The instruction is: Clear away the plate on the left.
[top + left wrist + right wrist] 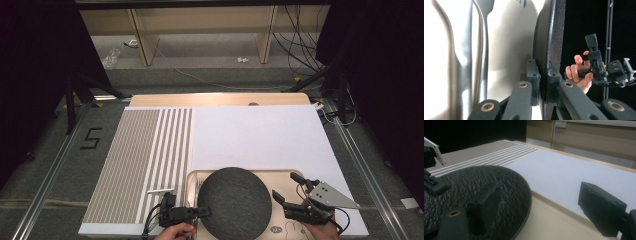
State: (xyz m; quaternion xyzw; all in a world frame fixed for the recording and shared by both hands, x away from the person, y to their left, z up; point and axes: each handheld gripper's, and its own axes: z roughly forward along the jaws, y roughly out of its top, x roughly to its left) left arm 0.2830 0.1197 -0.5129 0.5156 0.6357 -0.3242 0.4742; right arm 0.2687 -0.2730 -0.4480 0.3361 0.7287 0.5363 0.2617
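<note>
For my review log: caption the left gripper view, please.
Left hand-held gripper clamps the dark plate's rim; cutlery lies alongside.

The plate [235, 202] is black, matt and grainy — a rough, speckled finish. The cutlery [477, 50] is shiny, smooth metal. The tray [549, 225] looks like pale, smooth wood. The mat [145, 160] looks like striped cloth — matt.

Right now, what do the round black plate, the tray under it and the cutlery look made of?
Round black plate: matte, speckled, rough-grained finish, likely stoneware or coated ceramic; can't tell for sure.
Tray: pale beige, smooth, low sheen, probably plastic or light wood.
Cutlery: polished metal, mirror-like streaked reflections, likely stainless steel.
The left gripper clamps the plate's rim.
</note>
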